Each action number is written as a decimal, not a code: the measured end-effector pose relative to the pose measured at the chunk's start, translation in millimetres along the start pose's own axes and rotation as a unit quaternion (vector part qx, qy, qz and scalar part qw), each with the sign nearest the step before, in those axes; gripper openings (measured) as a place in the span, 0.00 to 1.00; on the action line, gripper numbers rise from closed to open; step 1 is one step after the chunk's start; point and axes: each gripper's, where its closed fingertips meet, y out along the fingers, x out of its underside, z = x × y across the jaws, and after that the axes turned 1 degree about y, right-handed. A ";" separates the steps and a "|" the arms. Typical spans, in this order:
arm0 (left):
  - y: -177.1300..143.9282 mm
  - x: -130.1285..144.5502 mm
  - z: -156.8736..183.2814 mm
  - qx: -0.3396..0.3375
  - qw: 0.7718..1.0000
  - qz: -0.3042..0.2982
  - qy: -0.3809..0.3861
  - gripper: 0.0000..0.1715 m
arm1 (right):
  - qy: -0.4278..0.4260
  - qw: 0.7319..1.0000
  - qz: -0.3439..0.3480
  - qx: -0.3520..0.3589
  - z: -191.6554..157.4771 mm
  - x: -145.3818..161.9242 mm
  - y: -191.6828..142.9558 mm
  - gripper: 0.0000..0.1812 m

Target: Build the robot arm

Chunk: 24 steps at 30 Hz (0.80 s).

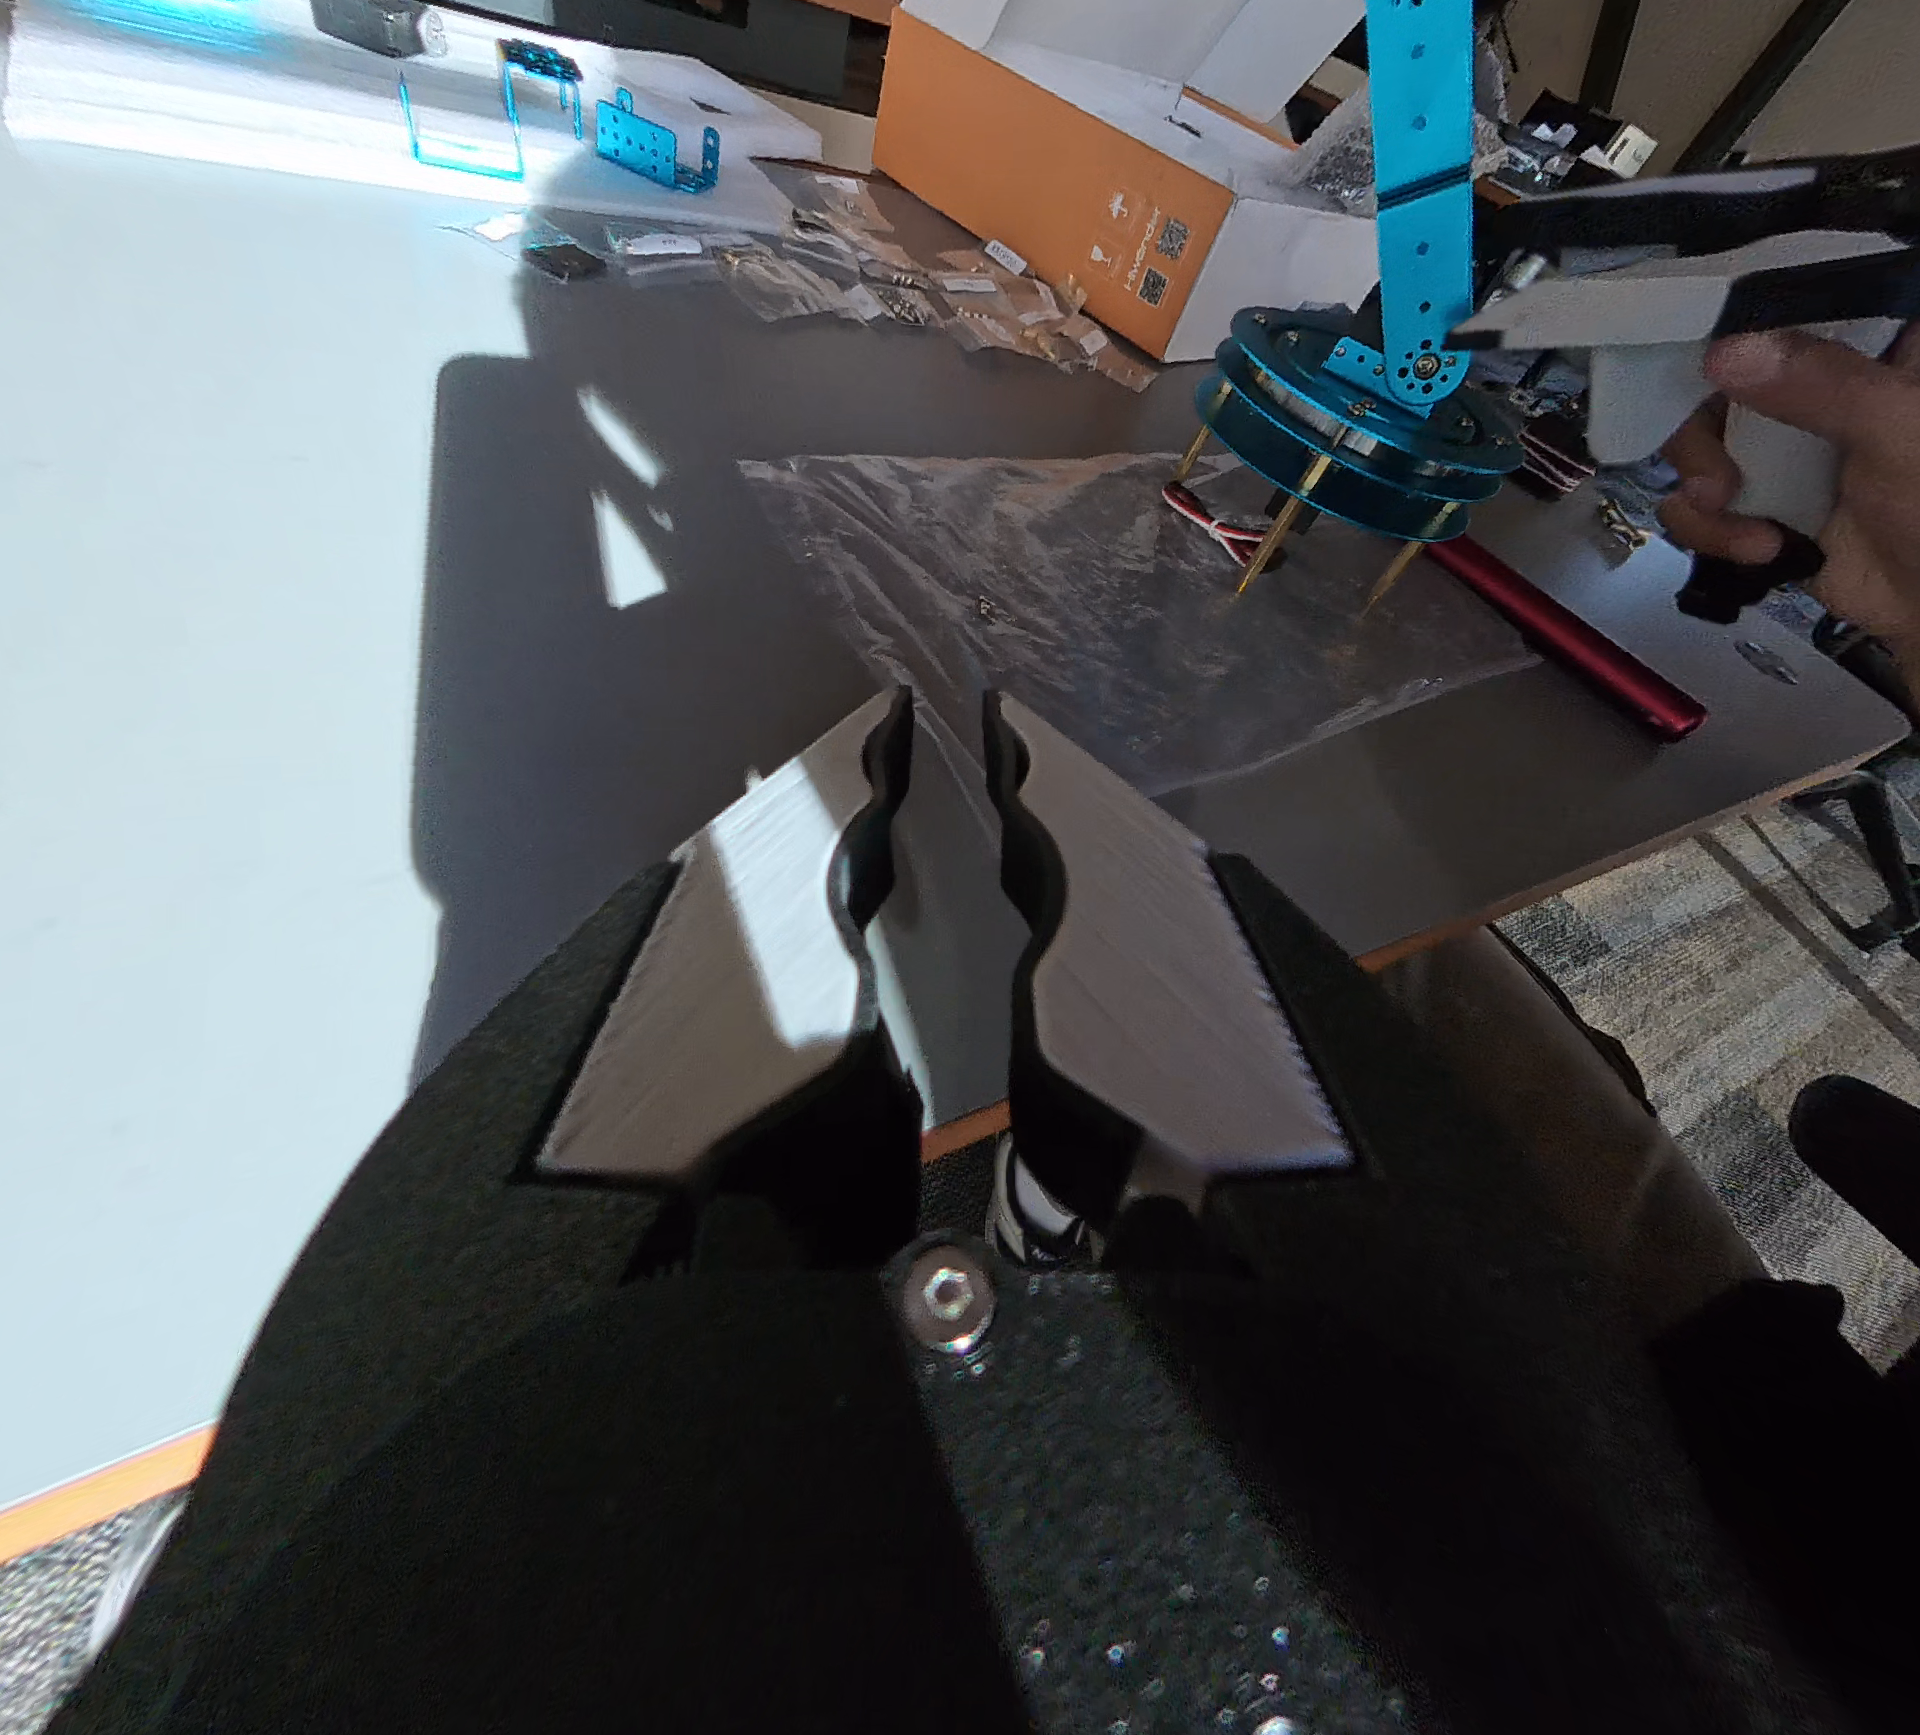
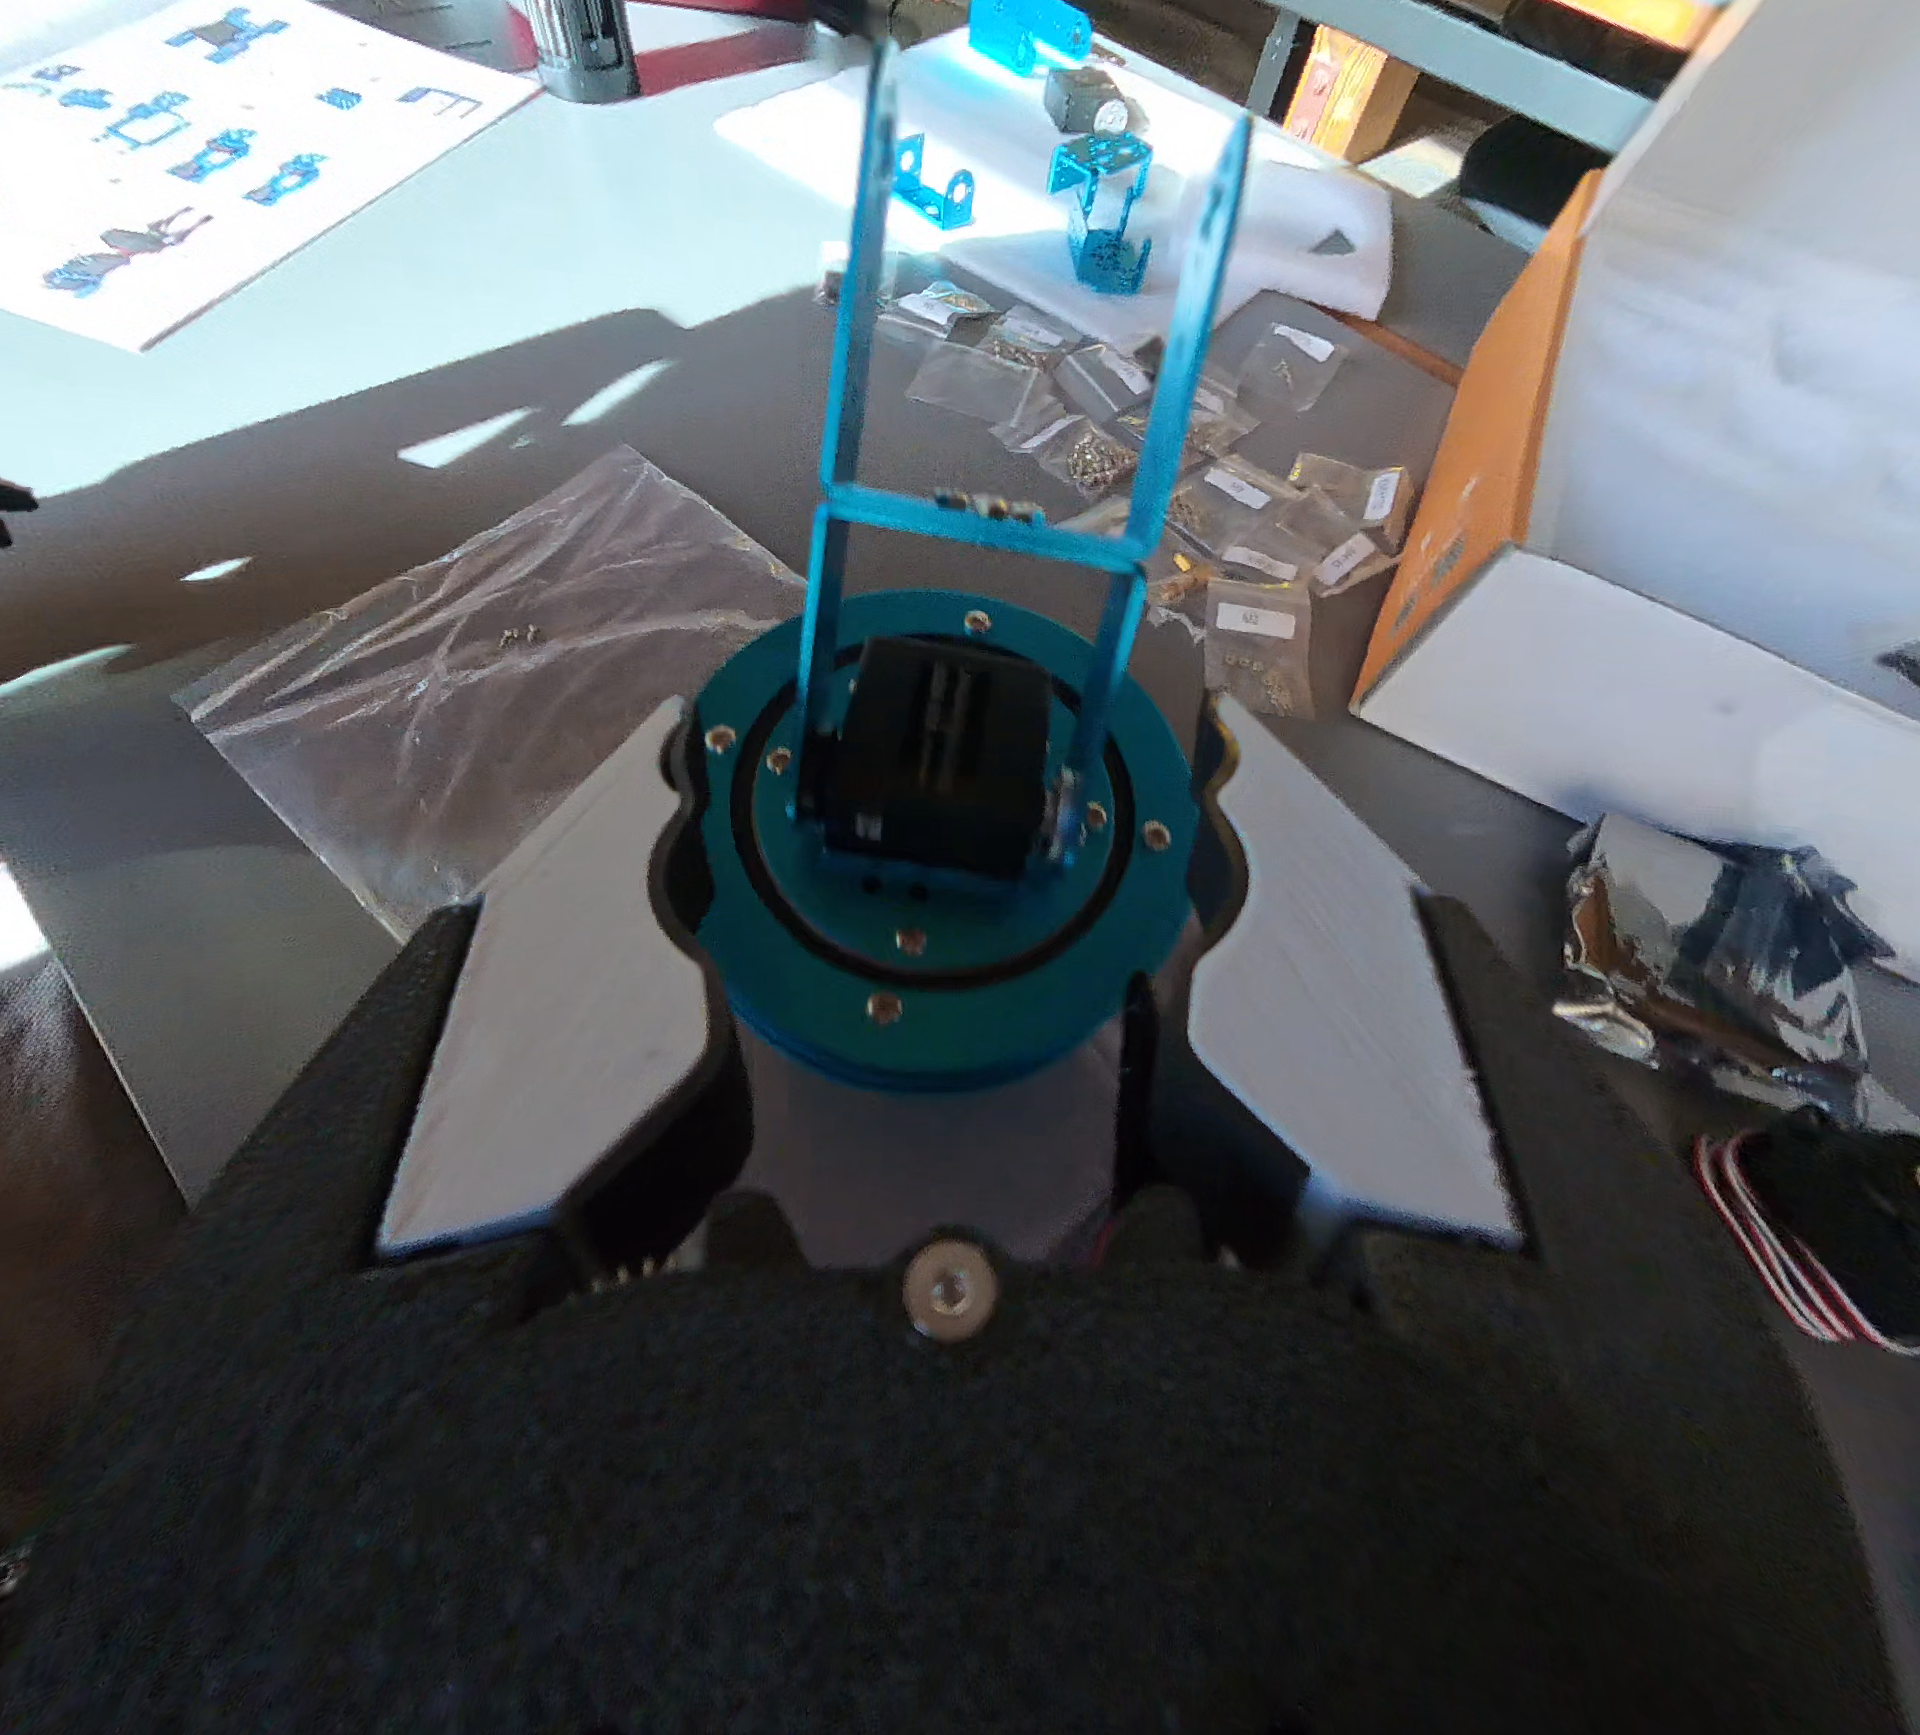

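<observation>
A blue round base (image 2: 935,968) on brass legs stands on the grey table (image 1: 312,542), with a black servo (image 2: 935,750) on top and a tall blue bracket (image 2: 997,522) upright above it. My right gripper (image 2: 940,719) is open wide, its jaws flanking the base just above the ring; I cannot tell whether they touch it. In the left wrist view the base (image 1: 1351,459) and its bracket (image 1: 1418,127) stand at the far right with the right gripper (image 1: 1486,272) and a hand (image 1: 1829,480) beside them. My left gripper (image 1: 948,698) is nearly shut and empty over a clear plastic bag (image 1: 1091,605).
An orange-and-white box (image 1: 1039,158) stands behind the base. Several small bags of screws (image 2: 1143,428) and loose blue brackets (image 2: 1101,199) lie beyond. A red cylinder (image 1: 1558,636) lies near the table edge (image 1: 1455,937). A printed sheet (image 2: 208,127) and a foil bag (image 2: 1714,947) lie to the sides. Between my right fingertips and the red cylinder (image 1: 1558,636) there is roughly 15 centimeters.
</observation>
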 end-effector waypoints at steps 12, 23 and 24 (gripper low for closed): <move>0.1 12.5 -10.5 0.000 1.000 -0.011 -0.010 0.09 | -0.005 0.999 -0.046 0.006 2.4 -2.3 13.5 0.36; 0.3 9.3 14.8 0.021 1.000 -0.014 0.019 0.09 | 0.008 1.000 -0.017 0.019 10.0 -5.2 3.3 0.44; 0.3 8.2 18.6 0.024 0.999 -0.013 0.026 0.10 | 0.003 1.000 -0.010 0.022 12.6 -5.4 -7.7 0.45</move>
